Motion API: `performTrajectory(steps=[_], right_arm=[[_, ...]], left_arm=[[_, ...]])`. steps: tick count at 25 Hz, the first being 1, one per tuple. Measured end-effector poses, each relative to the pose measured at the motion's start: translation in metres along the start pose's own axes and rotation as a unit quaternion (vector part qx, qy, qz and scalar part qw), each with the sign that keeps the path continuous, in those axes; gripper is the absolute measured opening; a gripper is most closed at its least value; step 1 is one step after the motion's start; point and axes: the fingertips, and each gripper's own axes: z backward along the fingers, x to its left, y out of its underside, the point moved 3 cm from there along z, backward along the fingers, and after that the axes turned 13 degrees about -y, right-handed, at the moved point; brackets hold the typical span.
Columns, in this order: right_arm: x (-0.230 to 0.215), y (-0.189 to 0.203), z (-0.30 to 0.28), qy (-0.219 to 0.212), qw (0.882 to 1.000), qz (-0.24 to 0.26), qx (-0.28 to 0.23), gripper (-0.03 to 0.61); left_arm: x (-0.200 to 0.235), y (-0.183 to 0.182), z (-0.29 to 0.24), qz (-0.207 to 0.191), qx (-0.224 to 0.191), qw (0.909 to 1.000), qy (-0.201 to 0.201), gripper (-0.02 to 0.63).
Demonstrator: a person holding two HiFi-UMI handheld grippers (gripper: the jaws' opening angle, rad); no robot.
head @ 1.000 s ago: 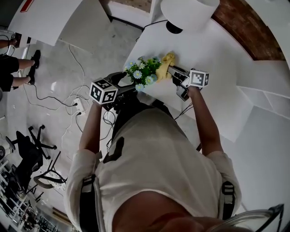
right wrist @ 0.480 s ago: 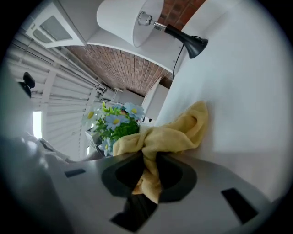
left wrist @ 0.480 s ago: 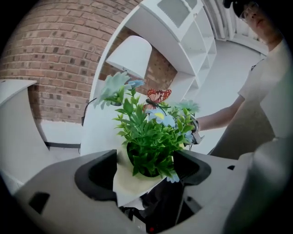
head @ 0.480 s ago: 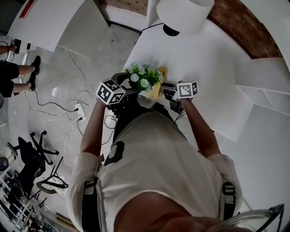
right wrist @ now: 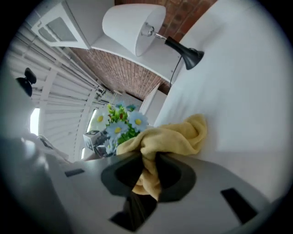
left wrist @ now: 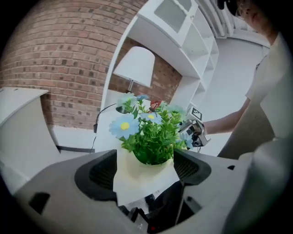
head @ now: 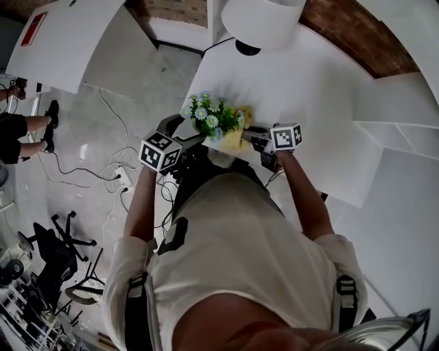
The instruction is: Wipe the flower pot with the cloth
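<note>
A cream flower pot (left wrist: 144, 176) with green leaves and pale blue daisies (left wrist: 151, 137) sits between the jaws of my left gripper (left wrist: 144, 167), which is shut on its sides. In the head view the plant (head: 214, 118) hangs at the white table's near corner, with the left gripper (head: 185, 137) on its left. The right gripper (right wrist: 147, 170) is shut on a bunched yellow cloth (right wrist: 171, 135). Its jaws have just eased slightly wider, with the cloth still pinched. The cloth (head: 239, 134) lies against the plant's right side, with the right gripper (head: 259, 139) behind it. The pot is hidden in the head view.
A desk lamp with a white shade (head: 260, 20) stands at the back of the white table (head: 322, 89). White shelving (left wrist: 183, 27) and a brick wall lie beyond. On the floor to the left are cables (head: 116, 158), an office chair (head: 58, 247) and a person's legs (head: 24, 127).
My right gripper has carried the cloth left and down, from beside the flower tops to the plant's lower right side. The left gripper has rolled a little with the pot.
</note>
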Motion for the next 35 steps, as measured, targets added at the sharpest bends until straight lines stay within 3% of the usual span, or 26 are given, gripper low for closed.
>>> performTrajectory(steps=[4,7,12,20,24,27,31,33,35], right_arm=[[0.004,-0.042,0.011,0.007,0.999,0.034,-0.033,0.086],[0.008,-0.051,-0.002,0.006,0.999,0.044,-0.023,0.086],[0.000,-0.025,-0.023,-0.003,0.999,0.026,0.025,0.077],[0.007,0.044,-0.045,-0.016,0.994,0.013,0.110,0.087],[0.011,0.038,-0.029,-0.012,0.997,0.005,0.071,0.087],[0.018,0.009,-0.001,-0.013,1.000,0.011,0.014,0.087],[0.027,-0.038,0.028,-0.013,0.998,0.033,-0.057,0.087],[0.029,-0.053,0.032,-0.011,0.997,0.042,-0.068,0.087],[0.026,-0.059,0.030,-0.012,0.997,0.045,-0.063,0.087]], left_arm=[[-0.015,0.012,0.001,0.051,0.000,0.9985,-0.019,0.370],[-0.022,0.014,-0.008,0.062,-0.004,0.9975,-0.033,0.370],[-0.017,0.010,-0.016,0.039,-0.008,0.9984,-0.039,0.370],[-0.007,0.002,-0.028,-0.033,0.015,0.9993,0.012,0.370],[-0.007,-0.005,-0.025,-0.042,0.022,0.9986,0.023,0.370],[-0.005,-0.006,-0.017,-0.026,0.011,0.9996,0.001,0.370],[-0.003,-0.008,-0.011,0.046,-0.009,0.9982,-0.038,0.370],[-0.007,-0.012,-0.014,0.088,-0.020,0.9954,-0.032,0.370],[-0.013,-0.014,-0.020,0.094,-0.015,0.9952,-0.024,0.370]])
